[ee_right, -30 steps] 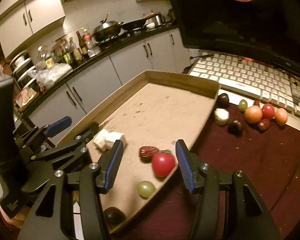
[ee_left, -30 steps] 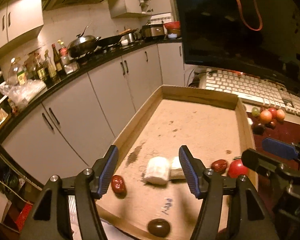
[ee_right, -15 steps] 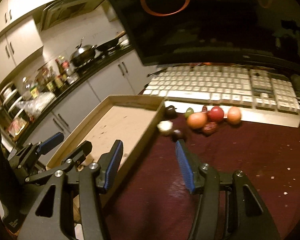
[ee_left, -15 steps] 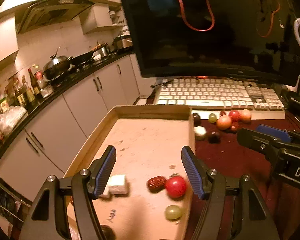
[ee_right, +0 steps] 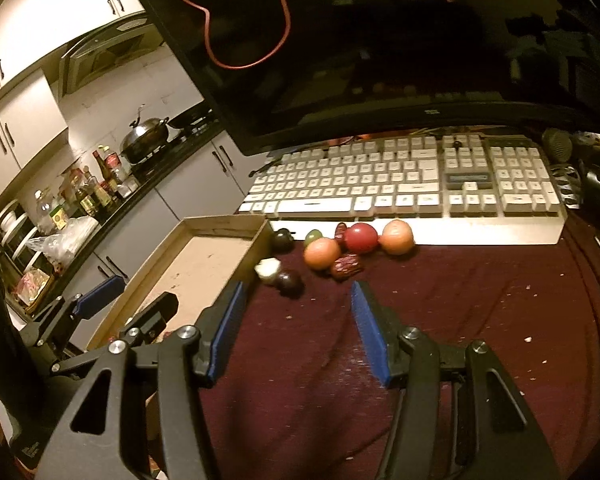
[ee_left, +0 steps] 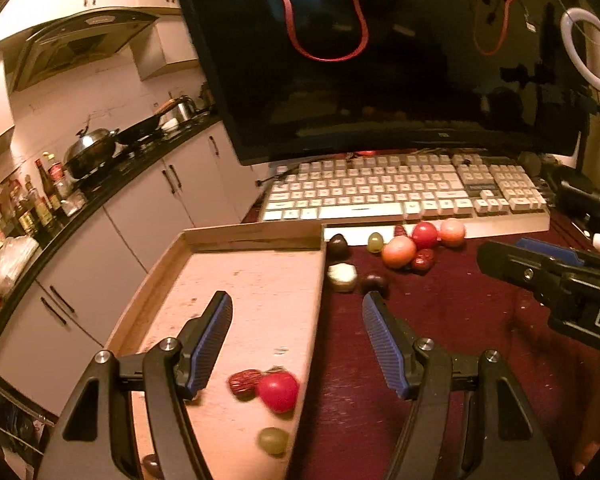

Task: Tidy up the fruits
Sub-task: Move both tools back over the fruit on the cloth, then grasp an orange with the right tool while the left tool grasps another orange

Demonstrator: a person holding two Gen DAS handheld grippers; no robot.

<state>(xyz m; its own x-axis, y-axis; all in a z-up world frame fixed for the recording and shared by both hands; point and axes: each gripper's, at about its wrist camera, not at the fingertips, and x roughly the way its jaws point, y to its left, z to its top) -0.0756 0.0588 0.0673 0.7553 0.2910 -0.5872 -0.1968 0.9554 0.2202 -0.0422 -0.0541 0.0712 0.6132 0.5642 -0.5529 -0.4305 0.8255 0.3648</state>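
Note:
A shallow brown tray (ee_left: 256, 240) lies left of a maroon cloth. A red tomato (ee_left: 278, 392), a red date (ee_left: 242, 384) and a green grape (ee_left: 273, 440) lie by the tray's near right wall. My left gripper (ee_left: 296, 304) hangs open and empty over that wall. Loose fruit sits on the cloth before the keyboard: an orange fruit (ee_right: 322, 253), a red one (ee_right: 361, 237), a peach-coloured one (ee_right: 397, 237), a date (ee_right: 347, 266), a white piece (ee_right: 268, 269) and a dark fruit (ee_right: 289, 283). My right gripper (ee_right: 297, 292) is open, empty, just short of them.
A white keyboard (ee_right: 400, 184) and a dark monitor (ee_right: 380, 40) stand behind the fruit. Kitchen cabinets (ee_left: 160, 208) and a counter with bottles and a wok lie beyond the tray's left side. The left gripper's body (ee_right: 100, 300) shows beside the tray.
Both grippers have swung right, from over the tray toward the keyboard and the loose fruit. The white cubes in the tray have left the left wrist view. Jaws stay apart and empty.

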